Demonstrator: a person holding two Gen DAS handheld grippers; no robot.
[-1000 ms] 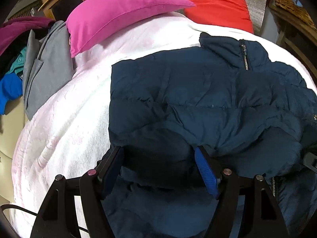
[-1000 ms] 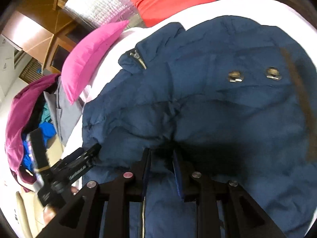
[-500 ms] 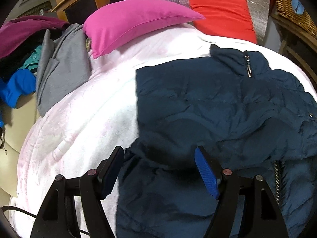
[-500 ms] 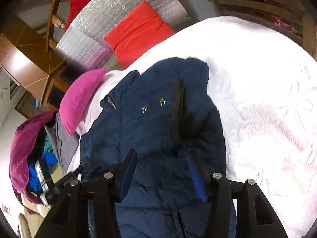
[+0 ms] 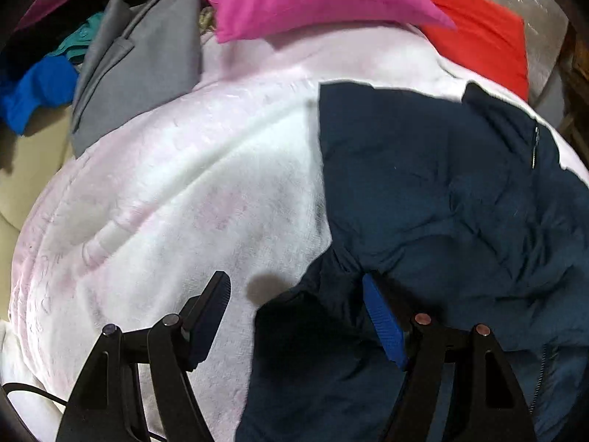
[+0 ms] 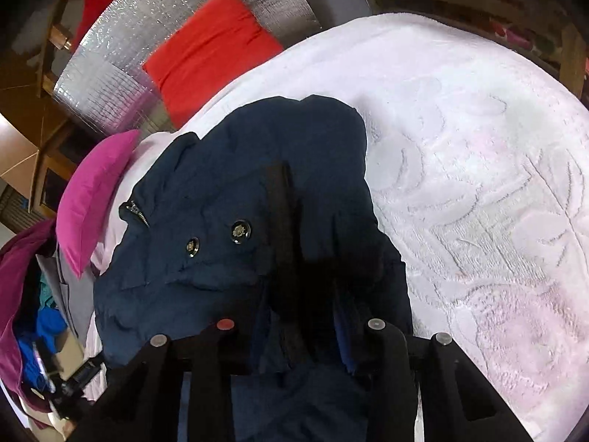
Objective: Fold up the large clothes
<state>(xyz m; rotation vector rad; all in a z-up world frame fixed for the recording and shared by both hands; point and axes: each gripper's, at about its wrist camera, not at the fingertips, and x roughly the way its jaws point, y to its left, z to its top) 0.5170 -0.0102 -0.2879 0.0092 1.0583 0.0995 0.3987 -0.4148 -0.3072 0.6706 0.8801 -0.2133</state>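
Left claw (image 5: 294, 316) stood open, nothing pinched; jacket (image 5: 441, 202) edge lay between its fingers, lower right of frame. Right claw (image 6: 294, 316) had just been closing, jacket fabric bunched between its fingers; grip unclear in the dark. One navy jacket on the white bedspread (image 5: 184, 184). Two pillows: pink (image 5: 294, 0), red (image 5: 478, 44). Two snap buttons (image 6: 241, 232).

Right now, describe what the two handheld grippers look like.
Both are black. The left gripper has angular linkage arms with round metal pivot pins, ribbed blue pads on its fingers, and a thin black cable at its lower left. The right gripper has matching black arms and pins, one reddish.
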